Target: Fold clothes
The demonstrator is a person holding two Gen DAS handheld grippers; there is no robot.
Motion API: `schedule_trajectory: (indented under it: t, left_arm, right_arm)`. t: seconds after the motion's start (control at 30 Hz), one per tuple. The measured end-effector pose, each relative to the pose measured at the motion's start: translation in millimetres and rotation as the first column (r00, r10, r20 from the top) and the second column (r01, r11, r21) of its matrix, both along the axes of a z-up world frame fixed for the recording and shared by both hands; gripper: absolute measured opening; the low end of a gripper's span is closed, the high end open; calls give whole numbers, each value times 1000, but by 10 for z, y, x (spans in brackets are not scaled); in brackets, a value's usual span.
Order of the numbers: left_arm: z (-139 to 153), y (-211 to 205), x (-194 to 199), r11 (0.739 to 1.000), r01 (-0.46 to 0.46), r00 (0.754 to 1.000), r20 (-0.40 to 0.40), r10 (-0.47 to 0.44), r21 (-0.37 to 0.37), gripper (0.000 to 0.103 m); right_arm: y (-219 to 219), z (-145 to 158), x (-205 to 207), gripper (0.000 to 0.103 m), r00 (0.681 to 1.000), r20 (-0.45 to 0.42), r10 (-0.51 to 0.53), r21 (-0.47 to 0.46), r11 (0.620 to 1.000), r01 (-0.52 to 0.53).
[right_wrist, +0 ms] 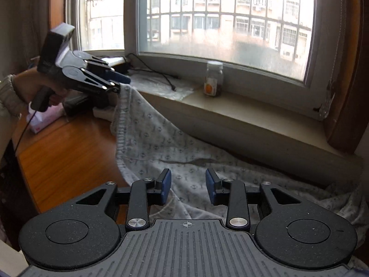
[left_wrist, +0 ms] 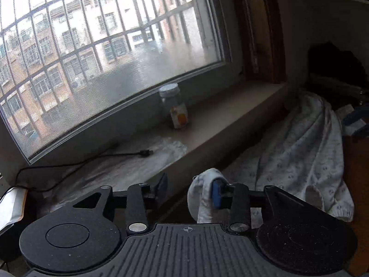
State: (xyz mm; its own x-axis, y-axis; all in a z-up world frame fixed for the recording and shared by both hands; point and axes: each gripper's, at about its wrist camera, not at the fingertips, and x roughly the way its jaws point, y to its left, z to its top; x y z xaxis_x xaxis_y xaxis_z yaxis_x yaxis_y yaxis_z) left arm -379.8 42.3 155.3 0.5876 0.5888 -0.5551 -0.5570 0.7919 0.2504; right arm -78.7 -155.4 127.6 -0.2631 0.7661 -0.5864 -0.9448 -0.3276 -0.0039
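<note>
The left gripper is hanging raised above the wooden table, and a corner of the white patterned garment is draping from its tip. In the left wrist view its fingers are standing well apart, with the cloth hooked over the right blue pad rather than pinched between the two, so it seems to be catching the fabric on one finger only, though motion blur is making that hard to confirm. A hand is gripping the handle of that tool. From the lifted corner the garment is sloping down and spreading along the table's far edge, lying against the base of the windowsill. The right gripper is hovering low over the middle of the cloth with its jaws parted and nothing between them. On the sill a small jar with an orange label is standing upright near the glass, and a black cable is trailing across a clear plastic sheet to its left. A pink tissue pack is sitting on the table below the hand.
</note>
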Motion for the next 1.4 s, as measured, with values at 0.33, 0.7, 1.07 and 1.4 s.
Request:
schedule_trajectory:
  t: [0.33, 0.7, 1.07, 1.4]
  left_arm:
    - [78, -18, -33, 999, 31, 993, -110, -32, -11, 71]
    - [209, 42, -132, 998, -55, 996, -75, 55, -3, 77]
    - [-222, -14, 601, 1000, -1, 998, 71, 3, -27, 78]
    - [-856, -90, 1420, 989, 118, 967, 237, -94, -91, 79]
  right_arm:
    - [305, -634, 168, 34, 999, 25, -44, -82, 996, 46]
    - [433, -1118, 198, 36, 999, -17, -43, -146, 988, 40]
    - [230, -1144, -427, 35, 987, -124, 100, -138, 983, -117]
    - [116, -927, -221, 35, 991, -119, 64, -114, 990, -78]
